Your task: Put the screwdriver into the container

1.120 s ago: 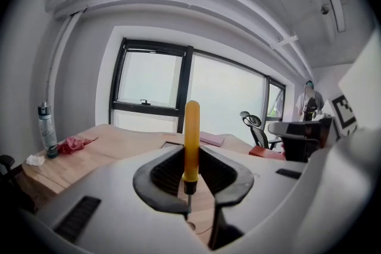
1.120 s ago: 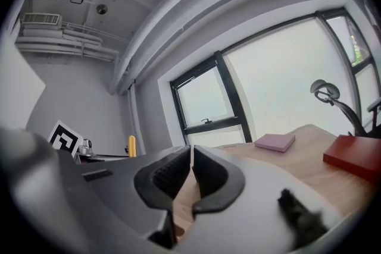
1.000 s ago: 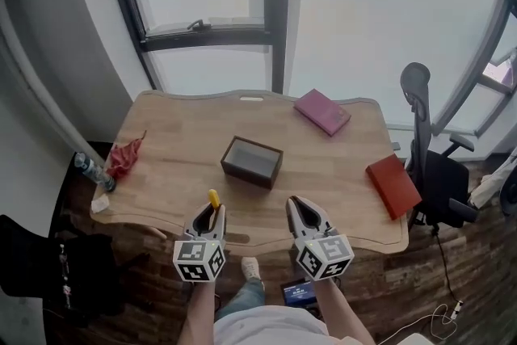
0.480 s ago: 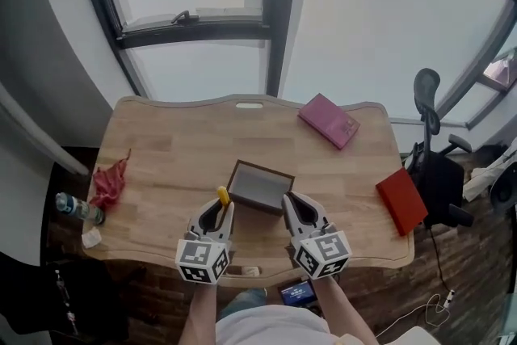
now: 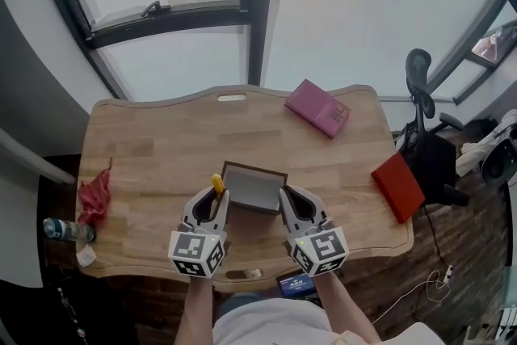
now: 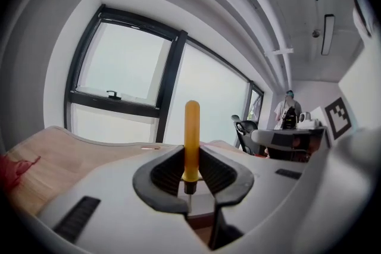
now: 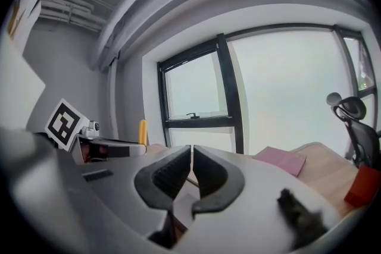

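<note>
Screwdriver (image 5: 216, 184) stood upright in my left tongs (image 5: 212, 200), its yellow handle poking above the pads, which pinched it low on the handle, just above the dark collar. My right tongs (image 5: 288, 202) were pressed together with nothing between them, level with the left pair. Both sat at the near edge of the container (image 5: 255, 169), one on each side of it, the screwdriver just beside its near left corner but not yet over the opening. Beyond the container the tabletop (image 5: 161, 145) ran bare to its far edge. A pink book (image 5: 317, 107) lay at the far right, and a red one (image 5: 397, 187) at the right edge.

I judged this to be the carry, nearly finished, with the tool not yet inside. The next move called for shifting the left tongs a little right and farther out until the tool hung over the opening. Then I would have to tip or lower it before spreading the pads.

Compared with a second before, the container had gone from well beyond the tongs to right between them. The grip on the screwdriver looked unchanged.
</note>
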